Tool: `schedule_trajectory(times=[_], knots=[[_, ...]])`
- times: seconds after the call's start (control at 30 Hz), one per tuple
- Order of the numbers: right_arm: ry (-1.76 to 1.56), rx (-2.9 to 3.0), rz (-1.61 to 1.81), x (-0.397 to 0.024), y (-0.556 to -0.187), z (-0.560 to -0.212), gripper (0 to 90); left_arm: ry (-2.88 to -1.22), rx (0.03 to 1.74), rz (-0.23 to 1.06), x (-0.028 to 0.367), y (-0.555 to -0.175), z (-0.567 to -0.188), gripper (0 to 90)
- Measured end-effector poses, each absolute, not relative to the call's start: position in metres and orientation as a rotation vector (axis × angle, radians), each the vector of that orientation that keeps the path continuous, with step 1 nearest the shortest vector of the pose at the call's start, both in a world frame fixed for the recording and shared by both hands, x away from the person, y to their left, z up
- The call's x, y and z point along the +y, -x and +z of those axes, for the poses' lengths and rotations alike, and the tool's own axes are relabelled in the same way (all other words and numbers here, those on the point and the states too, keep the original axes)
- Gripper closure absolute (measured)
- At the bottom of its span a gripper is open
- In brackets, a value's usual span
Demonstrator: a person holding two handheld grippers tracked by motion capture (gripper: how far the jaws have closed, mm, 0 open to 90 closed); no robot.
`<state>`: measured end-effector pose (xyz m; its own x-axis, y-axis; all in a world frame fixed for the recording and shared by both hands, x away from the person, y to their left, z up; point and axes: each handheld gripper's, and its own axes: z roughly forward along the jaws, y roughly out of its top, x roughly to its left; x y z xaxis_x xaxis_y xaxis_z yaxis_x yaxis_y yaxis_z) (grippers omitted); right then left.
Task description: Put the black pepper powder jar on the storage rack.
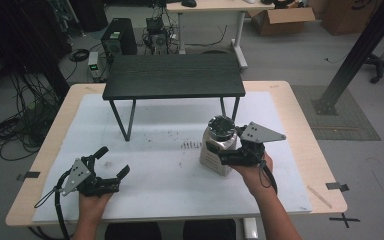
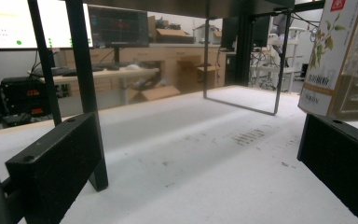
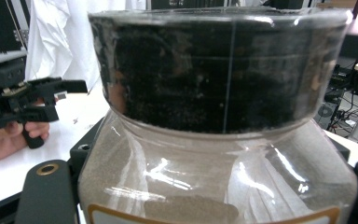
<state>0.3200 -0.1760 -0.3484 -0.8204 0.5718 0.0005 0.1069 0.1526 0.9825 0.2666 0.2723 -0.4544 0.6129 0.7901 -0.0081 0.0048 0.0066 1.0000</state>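
Nearest the lens, in the right gripper view, a clear jar with a black lid occupies the centre of the frame, its lower body filled with a pale brown powder and a label edge at the bottom. The right gripper has one jaw at each side of the jar's body, closed against it. In the high view that gripper sits right of centre, jaws clamped on the jar, which stands upright on the white mat covering the wooden table.

The left gripper is at lower left of the high view, held above the mat, jaws spread wide with nothing between them. Its own view confirms this: two black jaws far apart at the lower corners, bare mat between, and the jar's label at upper right.

A black stand with thin legs is at upper centre. Dark specks lie on the mat just left of the jar.
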Motion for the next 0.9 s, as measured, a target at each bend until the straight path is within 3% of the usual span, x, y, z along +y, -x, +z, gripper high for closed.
schedule_trajectory(times=[0.9], knots=[[-0.629,2.060,1.752,-0.173,-0.332,-0.268,22.5,-1.448,0.720,0.704,0.272,-0.267,-0.454,0.6]])
